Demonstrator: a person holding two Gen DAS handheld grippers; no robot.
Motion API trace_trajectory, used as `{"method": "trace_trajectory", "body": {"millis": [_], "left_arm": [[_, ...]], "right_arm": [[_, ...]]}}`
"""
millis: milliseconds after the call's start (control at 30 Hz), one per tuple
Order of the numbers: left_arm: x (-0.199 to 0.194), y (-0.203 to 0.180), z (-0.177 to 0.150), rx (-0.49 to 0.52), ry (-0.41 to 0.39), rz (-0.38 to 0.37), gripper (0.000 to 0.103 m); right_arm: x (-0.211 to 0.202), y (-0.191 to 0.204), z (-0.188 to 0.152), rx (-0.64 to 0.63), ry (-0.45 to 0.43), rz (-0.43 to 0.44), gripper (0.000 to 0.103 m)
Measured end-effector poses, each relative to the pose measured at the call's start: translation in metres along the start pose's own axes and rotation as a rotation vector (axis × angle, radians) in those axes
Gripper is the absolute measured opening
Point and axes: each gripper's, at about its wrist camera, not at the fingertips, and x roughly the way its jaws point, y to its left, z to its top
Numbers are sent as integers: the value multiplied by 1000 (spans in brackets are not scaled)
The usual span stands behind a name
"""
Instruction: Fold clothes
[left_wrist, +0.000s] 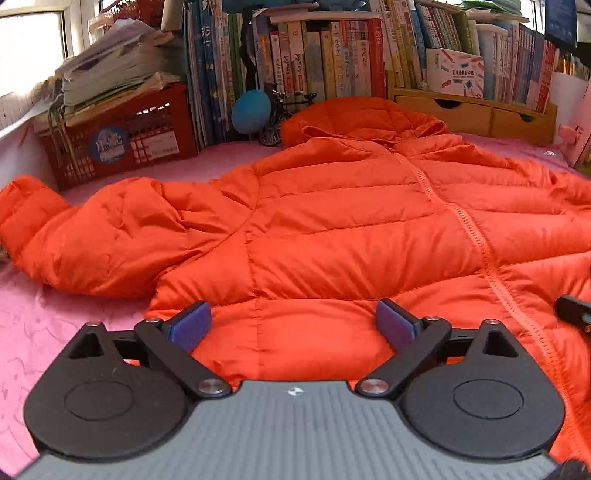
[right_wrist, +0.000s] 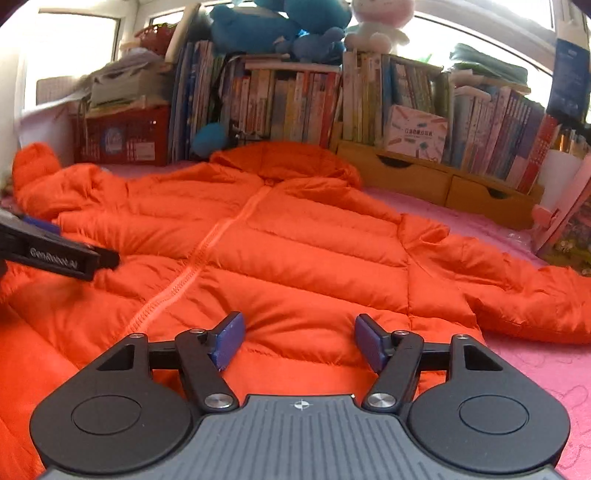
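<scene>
The left gripper (left_wrist: 293, 326) stands with its blue pads wide apart over the hem of the orange down jacket (left_wrist: 332, 229), nothing pinched between them. The right gripper (right_wrist: 299, 341) is likewise apart, somewhat narrower, hovering at the hem on the other side of the zipper (right_wrist: 199, 266) — whether its pads brush the fabric I cannot tell. Each takes its own half of the bottom edge, which looks like the setup for a two-handed pinch before folding. The jacket lies front-up and zipped on the pink cloth-covered surface (right_wrist: 535, 373), hood (left_wrist: 369, 114) toward the far end, both sleeves (left_wrist: 92, 236) thrown out sideways; spread flat like this, sleeves and hem are all open to a grasp. No fold shows yet, so the task seems near its start. Beyond the hood stand a red crate (left_wrist: 122, 140) heaped with papers, a row of books (left_wrist: 325, 59) and a wooden drawer unit (right_wrist: 436, 181) — close enough that the hood has little room.
</scene>
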Motion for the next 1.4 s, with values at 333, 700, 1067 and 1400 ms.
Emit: {"method": "trace_trajectory", "body": {"millis": [333, 700, 1067, 1400], "left_arm": [[-2, 9, 40, 9, 25, -88, 90], [21, -187, 105, 312, -60, -403, 75], [119, -284, 129, 323, 45, -302, 69], [145, -298, 159, 285, 20, -237, 60]], "right_arm": [[-6, -68, -13, 228, -11, -260, 43], [38, -111, 8, 409, 15, -112, 25], [46, -130, -7, 548, 28, -40, 26], [46, -131, -10, 578, 16, -16, 27]]}}
